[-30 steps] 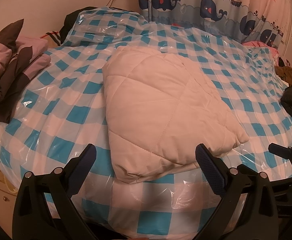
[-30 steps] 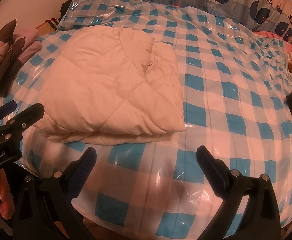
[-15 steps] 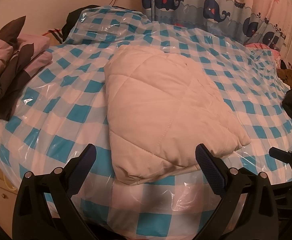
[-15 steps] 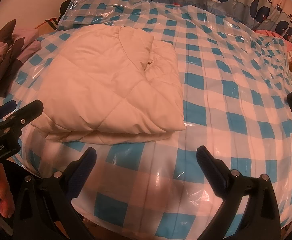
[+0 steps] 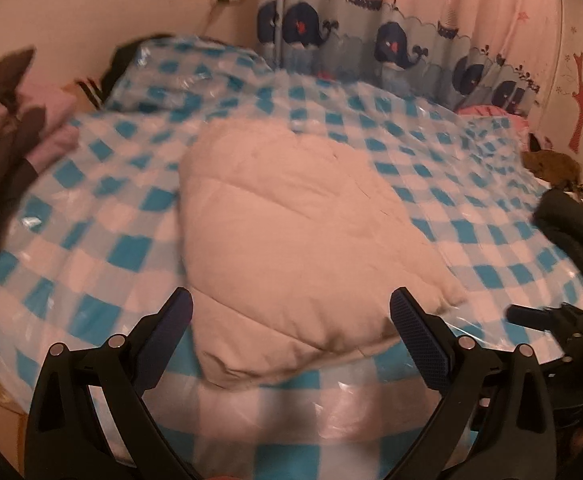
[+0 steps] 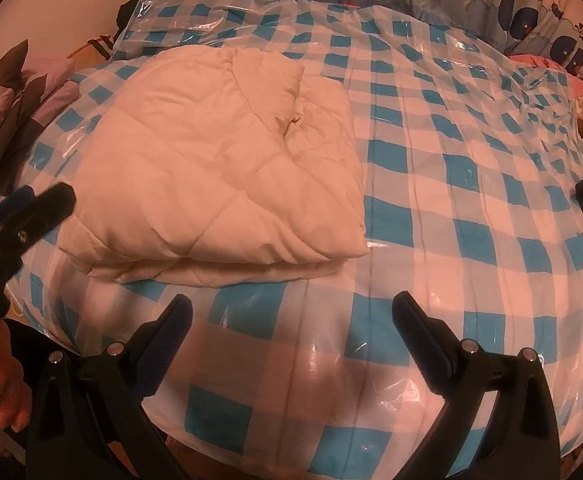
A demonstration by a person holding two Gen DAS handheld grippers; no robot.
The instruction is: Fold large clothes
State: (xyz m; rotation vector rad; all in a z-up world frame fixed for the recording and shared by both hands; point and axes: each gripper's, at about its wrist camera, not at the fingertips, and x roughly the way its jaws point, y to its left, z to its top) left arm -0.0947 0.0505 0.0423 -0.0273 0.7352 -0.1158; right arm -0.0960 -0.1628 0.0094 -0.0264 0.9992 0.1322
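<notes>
left wrist view is blurred, and it shows the left tool (image 5: 291, 316) with its two black fingers spread wide apart and nothing between them, held over the near edge of the bed (image 5: 91, 216), which is covered with a glossy blue-and-white checked plastic sheet. just beyond the tool lies the cream quilted padded garment (image 5: 291, 224), folded into a thick rectangular bundle, its near corner sitting between the fingers in this view without touching them. right wrist view shows the right tool (image 6: 291, 320), also with its fingers spread apart and holding nothing, over bare checked sheet near the bed's front edge. from here the folded cream garment (image 6: 219, 172) lies to the left and farther in, flat on the sheet, layers stacked at its near edge, apart from this tool. the left tool's black fingers (image 6: 47, 204) reach in at the left edge, close to the garment's near left corner; whether they touch it cannot be told. a person's hand (image 6: 5, 396) shows at the lower left. pink and dark brown folded cloth (image 6: 15, 92) rests at the far left of the bed, and a whale-patterned curtain (image 5: 391, 36) hangs behind it.
</notes>
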